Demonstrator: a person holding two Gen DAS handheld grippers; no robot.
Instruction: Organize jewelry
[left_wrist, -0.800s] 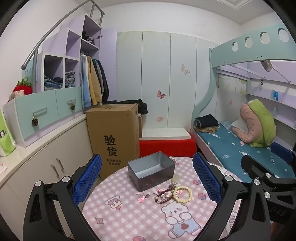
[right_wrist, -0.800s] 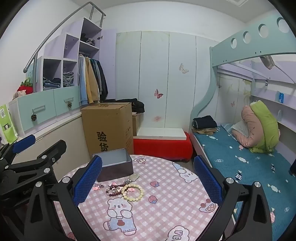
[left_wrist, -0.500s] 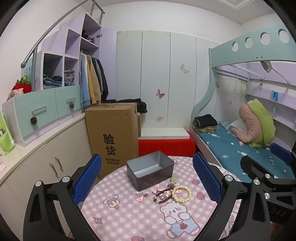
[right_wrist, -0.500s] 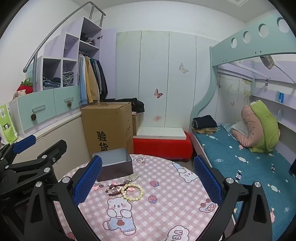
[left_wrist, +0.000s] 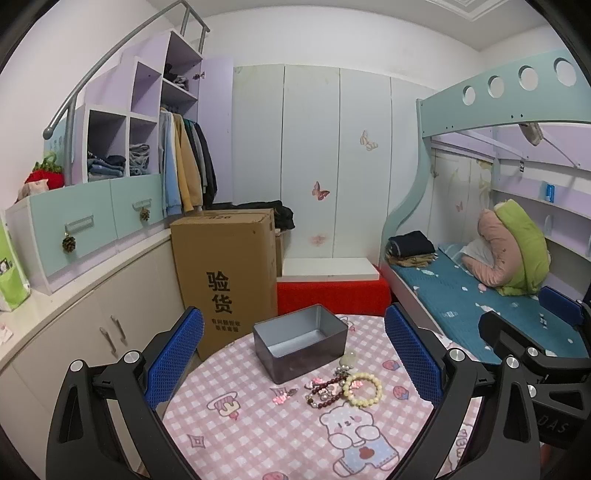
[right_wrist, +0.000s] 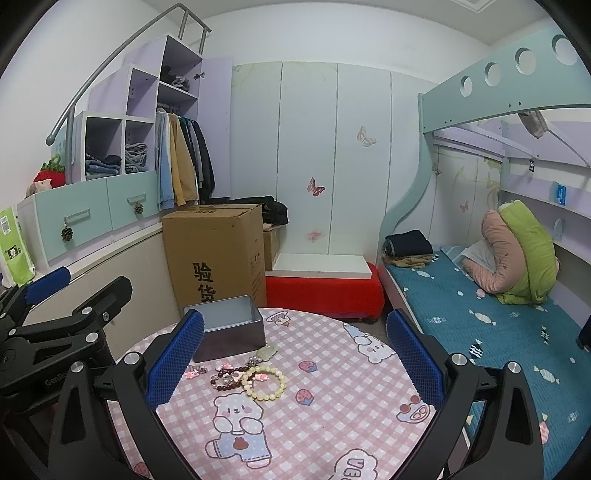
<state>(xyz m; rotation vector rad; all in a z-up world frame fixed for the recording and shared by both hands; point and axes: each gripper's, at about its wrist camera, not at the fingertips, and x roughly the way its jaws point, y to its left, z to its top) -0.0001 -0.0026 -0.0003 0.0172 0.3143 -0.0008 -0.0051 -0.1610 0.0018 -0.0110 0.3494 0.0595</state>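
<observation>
A small bedroom is shown, backed by pale wardrobe doors (left_wrist: 310, 162) marked with butterfly stickers. A bunk bed (left_wrist: 480, 295) with teal bedding is set at the right. Lilac shelves (left_wrist: 140, 122), hanging clothes (left_wrist: 184, 166) and teal drawers (left_wrist: 92, 218) are ranged along the left, with a cardboard box (left_wrist: 225, 273) beside them.

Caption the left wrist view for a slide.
Open left gripper hovers above an empty grey metal tin and beaded bracelets on a pink checked tablecloth.

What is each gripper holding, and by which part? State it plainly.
Nothing is held. The left gripper and right gripper are both open above the table; the jewelry lies beside the tin.
</observation>
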